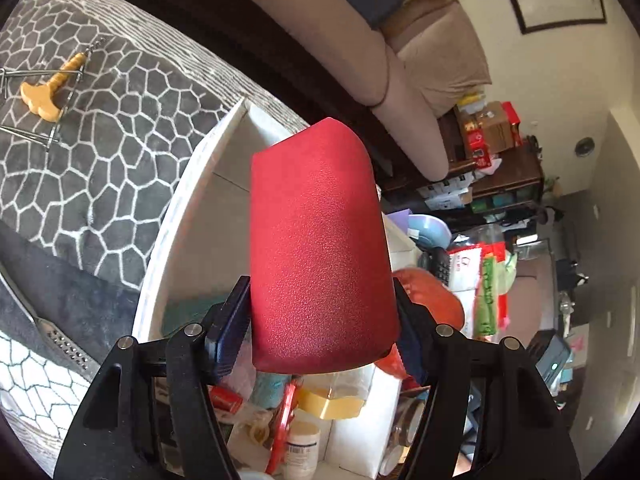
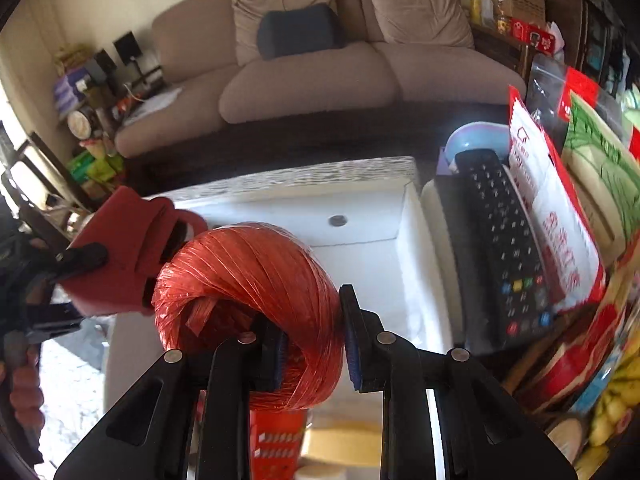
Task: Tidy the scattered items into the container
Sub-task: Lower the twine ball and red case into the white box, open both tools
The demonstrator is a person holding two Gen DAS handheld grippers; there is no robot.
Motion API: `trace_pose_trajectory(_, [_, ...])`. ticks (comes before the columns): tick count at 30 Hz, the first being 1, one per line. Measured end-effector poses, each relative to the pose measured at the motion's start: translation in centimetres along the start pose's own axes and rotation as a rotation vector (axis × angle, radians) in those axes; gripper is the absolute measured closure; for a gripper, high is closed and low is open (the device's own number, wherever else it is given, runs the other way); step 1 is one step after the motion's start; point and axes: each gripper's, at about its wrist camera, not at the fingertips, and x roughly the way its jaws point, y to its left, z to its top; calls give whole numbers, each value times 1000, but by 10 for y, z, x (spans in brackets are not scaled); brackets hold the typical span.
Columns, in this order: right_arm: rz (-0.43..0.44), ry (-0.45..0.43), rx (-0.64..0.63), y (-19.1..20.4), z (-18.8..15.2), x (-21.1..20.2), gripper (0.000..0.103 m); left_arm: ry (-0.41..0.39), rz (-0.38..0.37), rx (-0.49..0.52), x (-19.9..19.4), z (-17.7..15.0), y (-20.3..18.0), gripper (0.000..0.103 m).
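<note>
Beige sofa [image 2: 312, 76] and a cluttered sideboard form the backdrop to a table laid with a grey web-patterned cloth [image 1: 100, 140], on which a white open-topped container [image 2: 360, 248] stands. Left gripper [image 1: 322, 316] pinches a red textured object [image 1: 320, 248] across its lower sides, both pads bearing on it, and carries it above the container's near wall [image 1: 176, 216]; in the right wrist view the same red object [image 2: 120, 256] hangs just to the left of the right gripper. Right gripper [image 2: 312, 344] is nearly closed on a ball of red-orange plastic twine [image 2: 252, 296], one pad inside its hollow centre and the other outside the wound wall, with the container's pale floor directly ahead and below. Step in hand, by judgement: both loads are in transit to the container. Next move calls for lowering each load past the rim before the jaws part, keeping the two hands from colliding. Left behind the left gripper on the cloth lies a wooden-handled corkscrew [image 1: 52, 88].
</note>
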Motion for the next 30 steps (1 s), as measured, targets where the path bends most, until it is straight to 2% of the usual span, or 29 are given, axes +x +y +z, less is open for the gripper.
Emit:
trace_pose_trajectory(3, [-96, 58, -28, -12, 21, 37, 80, 1, 34, 12, 29, 2, -7, 41])
trace_pose_trajectory(7, [-112, 188, -18, -29, 25, 86, 80, 48, 91, 9, 65, 0, 0, 40])
trace_pose_trajectory(10, [-173, 256, -64, -33, 22, 109, 80, 91, 161, -21, 87, -8, 14, 39])
trace_pose_trajectory(13, [-234, 213, -166, -20, 24, 109, 76, 89, 158, -57, 84, -13, 23, 34])
trace_pose_trajectory(14, [-255, 187, -197, -16, 25, 105, 71, 88, 137, -59, 80, -14, 24, 32])
trace_pose_trajectory(15, [-273, 155, -220, -12, 25, 98, 60, 92, 113, -58, 76, -14, 24, 27])
trace_pose_trajectory(16, [-270, 124, -231, -10, 26, 90, 56, 95, 101, -52, 72, -14, 20, 23])
trace_pose_trajectory(17, [-277, 90, -236, -10, 25, 82, 45, 97, 96, -43, 66, -12, 16, 21])
trace_pose_trajectory(19, [-299, 33, -227, -15, 25, 63, 39, 100, 78, -33, 52, -8, 10, 20])
trace_pose_trajectory(21, [-226, -20, -184, -21, 27, 40, 39, 79, 43, -37, 33, -6, 3, 20])
trace_pose_trajectory(24, [-111, -46, -86, -34, 25, 13, 39, 38, 89, -2, 4, -9, -4, 12])
trace_pose_trajectory(26, [-66, -45, -57, -38, 18, -2, 39, 48, 70, 12, -13, -13, -5, 12])
trace_pose_trajectory(28, [-33, -35, -60, -34, 8, -15, 39, 62, 78, 65, -32, -20, -5, 12])
trace_pose_trajectory(30, [2, -26, -81, -21, -7, -32, 36, 56, 123, 148, -58, -31, -1, 4])
